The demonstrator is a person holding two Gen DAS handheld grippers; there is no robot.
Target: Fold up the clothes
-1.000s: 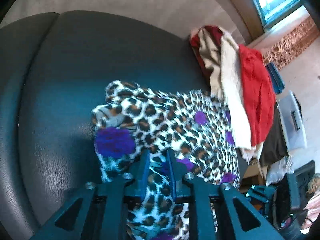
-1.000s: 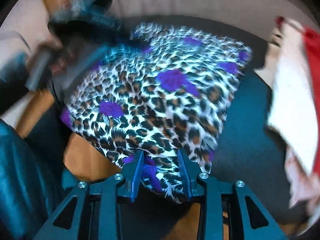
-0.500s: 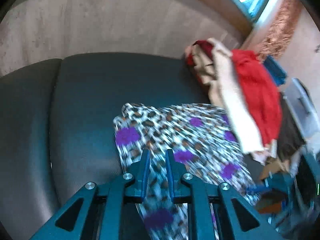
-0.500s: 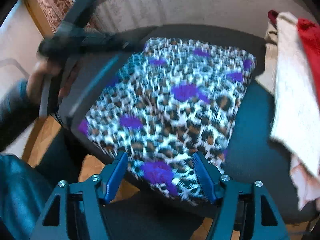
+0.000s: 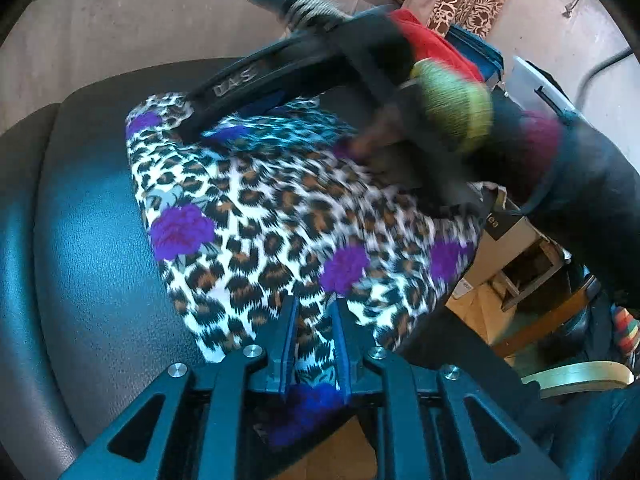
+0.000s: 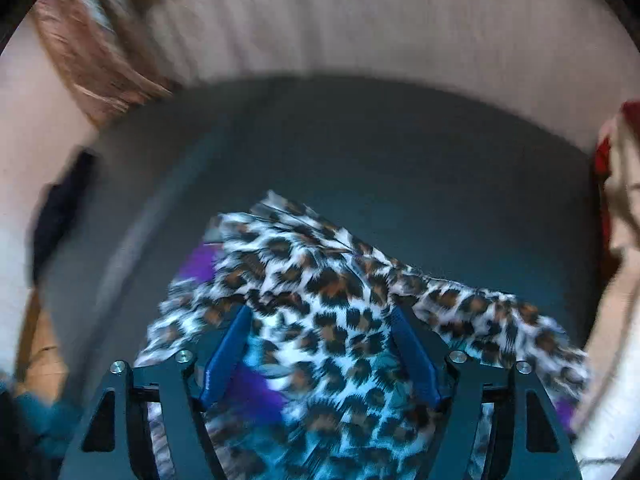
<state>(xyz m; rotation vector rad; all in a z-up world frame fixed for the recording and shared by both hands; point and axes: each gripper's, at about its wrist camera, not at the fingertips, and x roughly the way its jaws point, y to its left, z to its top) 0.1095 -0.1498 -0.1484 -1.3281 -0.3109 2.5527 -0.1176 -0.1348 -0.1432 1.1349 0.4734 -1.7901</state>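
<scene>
A leopard-print garment with purple flowers lies spread on a dark leather seat. Its near edge hangs over the seat's front. My left gripper is shut on that near edge, with cloth pinched between its blue pads. In the left wrist view my right gripper reaches across from the right, its tip on the garment's far left corner; a hand in a striped cuff holds it. In the right wrist view the right gripper stands wide open just above the garment, with nothing clamped between its fingers.
A pile of red and cream clothes lies on the seat's right side, with its red top showing behind the hand. A pale wall rises behind the seat. Boxes and wooden floor sit past the seat's right edge.
The right gripper opened wider and moved forward over the garment to its far corner. The left gripper stayed shut on the near edge while its view swung right.
</scene>
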